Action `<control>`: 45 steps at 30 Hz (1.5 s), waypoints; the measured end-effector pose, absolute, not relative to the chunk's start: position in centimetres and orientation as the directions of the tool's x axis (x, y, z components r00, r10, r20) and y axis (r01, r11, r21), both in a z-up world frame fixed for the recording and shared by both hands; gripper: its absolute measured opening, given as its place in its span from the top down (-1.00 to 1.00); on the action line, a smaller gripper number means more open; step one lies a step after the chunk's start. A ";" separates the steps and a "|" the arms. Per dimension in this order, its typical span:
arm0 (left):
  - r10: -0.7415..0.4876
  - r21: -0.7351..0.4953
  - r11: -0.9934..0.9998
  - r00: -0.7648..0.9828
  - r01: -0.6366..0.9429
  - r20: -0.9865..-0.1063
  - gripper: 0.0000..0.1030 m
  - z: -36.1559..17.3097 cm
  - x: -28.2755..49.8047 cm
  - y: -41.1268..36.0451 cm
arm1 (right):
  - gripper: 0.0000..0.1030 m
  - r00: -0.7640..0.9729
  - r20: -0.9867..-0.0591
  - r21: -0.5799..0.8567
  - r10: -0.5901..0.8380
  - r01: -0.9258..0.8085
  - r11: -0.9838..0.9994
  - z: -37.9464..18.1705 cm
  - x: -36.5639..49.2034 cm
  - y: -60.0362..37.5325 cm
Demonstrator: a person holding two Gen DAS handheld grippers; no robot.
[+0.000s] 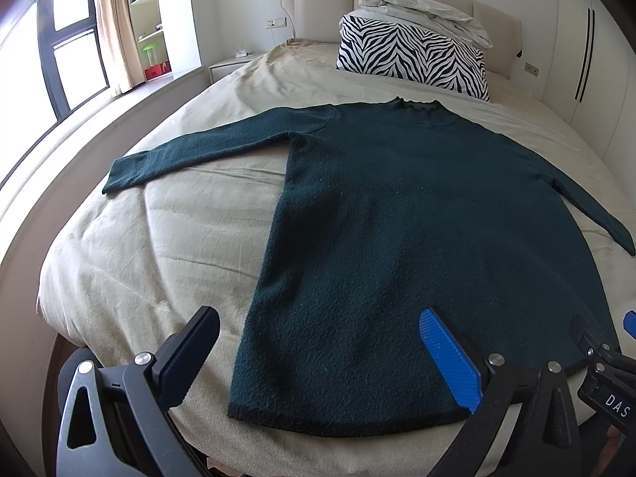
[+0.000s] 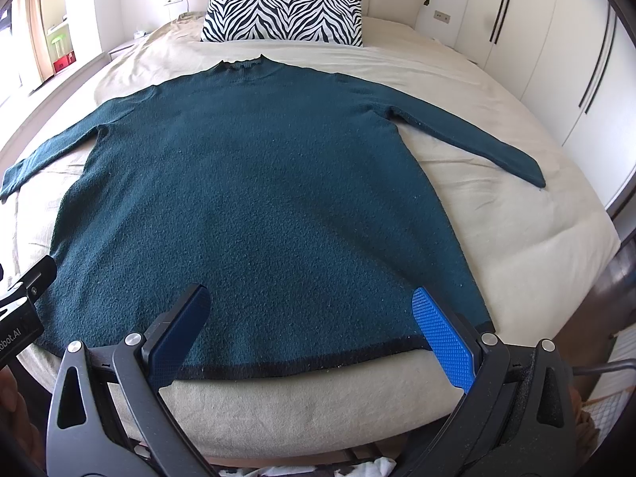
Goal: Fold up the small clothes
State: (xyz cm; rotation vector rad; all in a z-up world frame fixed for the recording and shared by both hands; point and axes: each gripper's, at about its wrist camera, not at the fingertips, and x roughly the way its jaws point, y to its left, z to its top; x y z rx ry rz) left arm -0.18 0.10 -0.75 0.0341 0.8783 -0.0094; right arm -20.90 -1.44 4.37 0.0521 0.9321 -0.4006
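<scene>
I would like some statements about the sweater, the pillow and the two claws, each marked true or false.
1. The green sweater lies flat with both sleeves spread out. True.
2. The left claw is shut on the hem. False: it is open and holds nothing.
3. A zebra-striped pillow sits beyond the collar. True.
4. The sweater is already folded in half. False: it is unfolded.
5. The right claw is open near the hem. True.

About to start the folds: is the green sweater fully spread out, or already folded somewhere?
Spread flat. The sweater lies open on the bed, both sleeves out sideways, hem straight, no fold visible.
</scene>
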 end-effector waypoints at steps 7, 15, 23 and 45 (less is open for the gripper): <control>0.000 0.020 1.000 0.635 0.024 -0.773 -1.00 -1.0 -0.1 0.2 | -1.00 0.523 -0.796 -0.121 -0.305 0.356 0.926 4.0 -20.7 -1.7; -0.039 -0.024 0.999 0.586 0.033 -0.809 -1.00 -3.0 0.5 0.6 | -1.00 0.509 -0.814 -0.079 -0.281 0.382 0.921 2.8 -19.8 -3.7; -0.136 -0.148 0.989 0.527 0.020 -0.839 -1.00 -3.6 2.7 1.3 | -1.00 0.541 -0.801 -0.022 -0.256 0.401 0.916 2.4 -18.8 -7.3; -0.198 -0.178 0.980 0.499 0.090 -0.843 -1.00 -3.4 11.9 -4.6 | -0.44 0.752 -0.651 0.705 -0.097 0.647 0.291 -2.6 -17.2 -50.4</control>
